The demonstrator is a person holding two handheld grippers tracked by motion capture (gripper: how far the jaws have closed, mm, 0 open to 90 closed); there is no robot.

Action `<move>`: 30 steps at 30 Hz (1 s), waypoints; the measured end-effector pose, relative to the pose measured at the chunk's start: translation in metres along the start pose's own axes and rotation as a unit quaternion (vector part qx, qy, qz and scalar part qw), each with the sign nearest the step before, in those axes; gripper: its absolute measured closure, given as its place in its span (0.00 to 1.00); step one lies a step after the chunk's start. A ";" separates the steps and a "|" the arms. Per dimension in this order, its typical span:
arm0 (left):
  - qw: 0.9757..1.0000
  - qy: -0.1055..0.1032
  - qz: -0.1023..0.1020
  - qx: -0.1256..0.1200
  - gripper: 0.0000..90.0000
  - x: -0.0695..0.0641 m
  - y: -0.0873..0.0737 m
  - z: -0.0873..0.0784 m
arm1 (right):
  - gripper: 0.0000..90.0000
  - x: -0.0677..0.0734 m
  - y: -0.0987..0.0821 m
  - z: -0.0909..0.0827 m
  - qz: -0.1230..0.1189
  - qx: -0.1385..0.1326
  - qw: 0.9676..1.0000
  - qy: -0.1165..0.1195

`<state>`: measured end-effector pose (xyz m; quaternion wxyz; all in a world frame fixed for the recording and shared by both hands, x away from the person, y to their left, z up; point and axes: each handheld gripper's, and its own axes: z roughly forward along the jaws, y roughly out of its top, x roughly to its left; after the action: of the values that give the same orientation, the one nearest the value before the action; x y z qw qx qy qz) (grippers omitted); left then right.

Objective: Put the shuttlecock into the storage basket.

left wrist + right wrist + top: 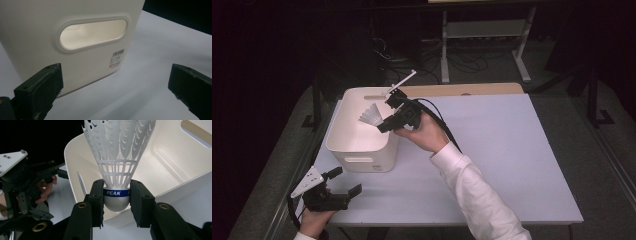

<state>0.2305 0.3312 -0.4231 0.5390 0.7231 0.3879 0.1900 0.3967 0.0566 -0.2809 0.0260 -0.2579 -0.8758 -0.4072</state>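
Your right gripper [116,202] is clamped on the shuttlecock's [117,157] cork, held over the white bin's [362,145] rim near the table's [512,150] far-left corner, so only the drop remains; left gripper [343,182] waits wide, empty, near-left edge.

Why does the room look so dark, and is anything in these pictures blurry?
High view: light falls on the table and white bin; the surroundings stay near black. Left gripper view: the bin's wall glows softly, its label too blurred to read. Right gripper view: the shuttlecock is sharp, "PEAK" legible between the right tongs.
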 end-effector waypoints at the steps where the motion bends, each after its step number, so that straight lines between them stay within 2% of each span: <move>1: 1.000 0.000 0.000 0.000 0.00 0.000 0.000 0.000 | 0.70 0.001 0.000 0.001 0.007 0.001 1.000 0.004; 3: 1.000 0.000 0.004 0.000 0.00 0.000 0.000 0.000 | 0.70 0.000 0.000 0.004 -0.005 0.000 1.000 0.002; 6: 1.000 0.000 -0.002 0.001 0.00 -0.001 0.000 0.000 | 0.70 0.001 0.002 0.008 -0.007 0.003 1.000 0.002; 17: 1.000 0.000 -0.002 0.000 0.00 -0.001 0.000 0.000 | 0.70 0.004 0.009 0.023 -0.020 0.010 1.000 0.007; 27: 1.000 -0.001 -0.002 0.000 0.00 -0.001 0.000 0.000 | 0.70 0.002 0.009 0.035 -0.022 0.015 1.000 0.011; 30: 1.000 0.000 -0.001 0.003 0.00 0.000 0.000 0.000 | 0.70 0.003 0.008 0.040 -0.017 0.030 0.999 0.012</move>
<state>0.2301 0.3309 -0.4231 0.5374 0.7241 0.3893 0.1881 0.4045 0.0917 -0.3011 0.0368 -0.2369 -0.8915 -0.3844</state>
